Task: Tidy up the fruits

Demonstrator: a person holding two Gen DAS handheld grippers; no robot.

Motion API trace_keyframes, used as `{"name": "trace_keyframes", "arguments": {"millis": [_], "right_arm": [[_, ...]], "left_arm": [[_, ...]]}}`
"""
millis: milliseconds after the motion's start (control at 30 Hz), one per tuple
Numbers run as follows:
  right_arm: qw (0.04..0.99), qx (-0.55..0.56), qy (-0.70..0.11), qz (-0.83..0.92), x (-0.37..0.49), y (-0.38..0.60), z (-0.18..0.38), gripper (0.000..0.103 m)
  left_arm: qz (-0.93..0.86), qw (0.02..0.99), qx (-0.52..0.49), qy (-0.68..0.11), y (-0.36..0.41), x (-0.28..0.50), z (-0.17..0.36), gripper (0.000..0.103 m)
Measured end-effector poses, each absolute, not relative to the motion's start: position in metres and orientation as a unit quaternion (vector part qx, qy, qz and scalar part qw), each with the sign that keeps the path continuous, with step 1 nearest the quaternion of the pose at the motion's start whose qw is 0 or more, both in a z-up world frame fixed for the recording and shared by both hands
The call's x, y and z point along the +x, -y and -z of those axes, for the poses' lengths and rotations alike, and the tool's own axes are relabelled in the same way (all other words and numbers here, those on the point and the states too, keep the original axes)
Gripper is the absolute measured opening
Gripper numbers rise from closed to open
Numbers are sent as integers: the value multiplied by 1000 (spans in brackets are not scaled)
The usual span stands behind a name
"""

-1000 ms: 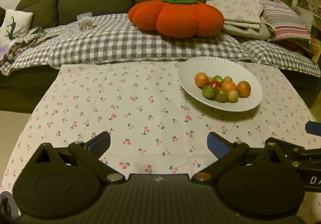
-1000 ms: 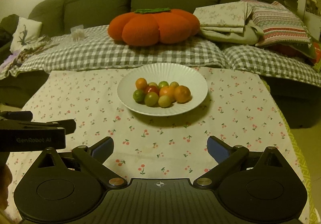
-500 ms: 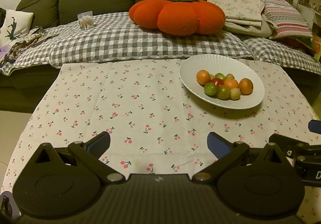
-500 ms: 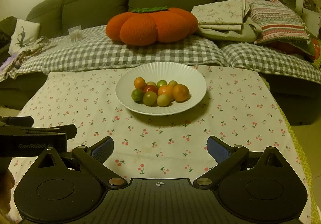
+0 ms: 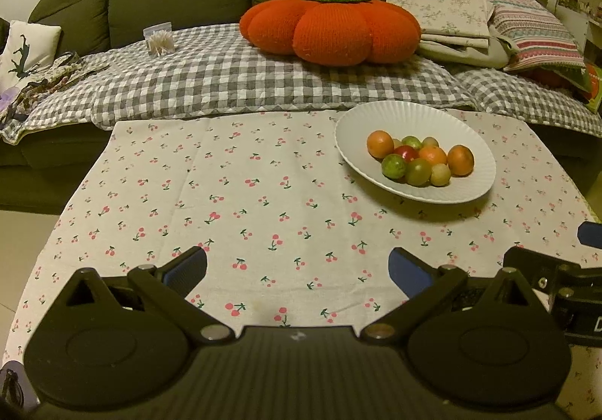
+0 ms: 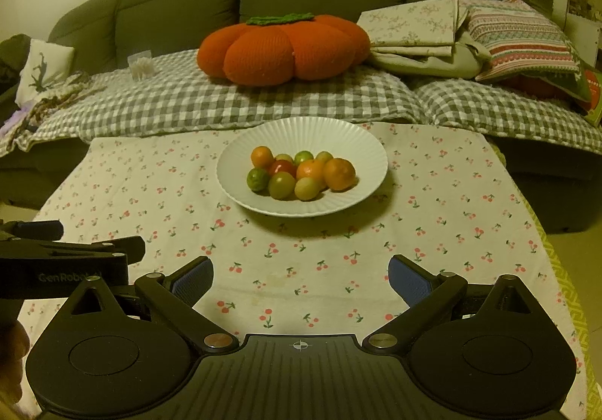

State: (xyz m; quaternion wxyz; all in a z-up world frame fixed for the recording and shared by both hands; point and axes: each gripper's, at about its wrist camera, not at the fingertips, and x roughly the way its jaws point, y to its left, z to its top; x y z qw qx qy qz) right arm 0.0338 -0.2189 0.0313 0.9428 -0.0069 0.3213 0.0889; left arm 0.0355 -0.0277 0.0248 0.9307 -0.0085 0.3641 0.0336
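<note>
I am holding both claws low over the cherry-print surface [image 6: 301, 262], each spread wide and gripping nothing — left claw [image 5: 297, 267], right claw [image 6: 301, 275]. The fruits [image 6: 301, 173] are sitting bunched together in the white plate [image 6: 361, 141], straight ahead of the right claw and ahead to the right of the left one. They are already gathered there, so this could be a pile awaiting sorting or a finished arrangement. For any pick I am favouring the right claw — squarer to the plate — and an outer fruit, pinched gently since round ones roll.
</note>
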Motion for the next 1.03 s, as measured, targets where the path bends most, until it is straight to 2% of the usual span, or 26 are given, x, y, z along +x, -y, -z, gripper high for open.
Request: {"name": "trace_keyframes", "arguments": {"millis": [1033], "right_arm": [[944, -6, -318, -88, 32, 218, -31, 100]], "left_arm": [[-30, 930, -14, -367, 26, 35, -24, 102]]}}
